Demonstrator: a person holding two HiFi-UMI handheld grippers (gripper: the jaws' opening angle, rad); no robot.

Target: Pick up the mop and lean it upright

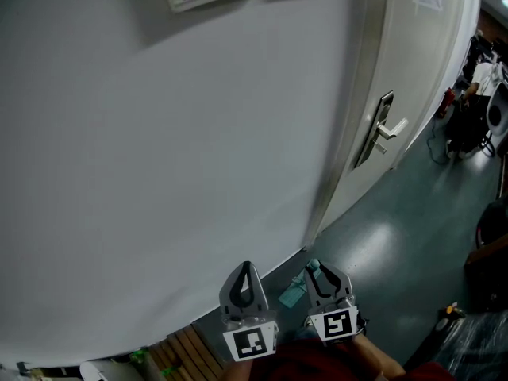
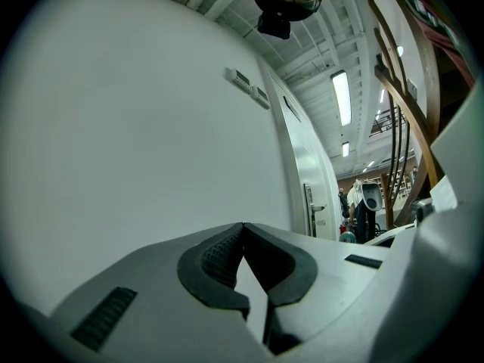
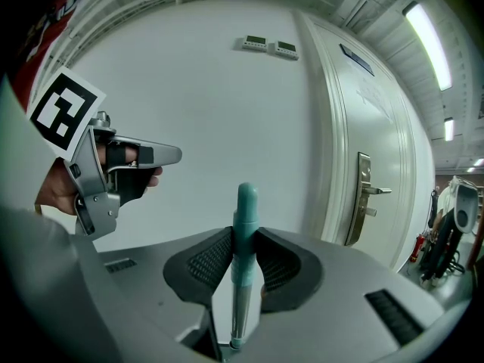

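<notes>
Teal-capped mop handle [image 3: 246, 203]: metal shaft, upright, clamped between the ribbed pads of the right gripper [image 3: 245, 237]. It stands before the white wall [image 3: 212, 104], left of the door [image 3: 378, 127]. Left gripper [image 2: 242, 229]: jaws pressed together, nothing between them, held alongside.

In right tool [image 1: 317, 271]: mop handle [image 3: 243, 225]; left tool [image 2: 242, 228] beside; wall [image 1: 159, 173] ahead; door [image 1: 413, 70] right.
</notes>
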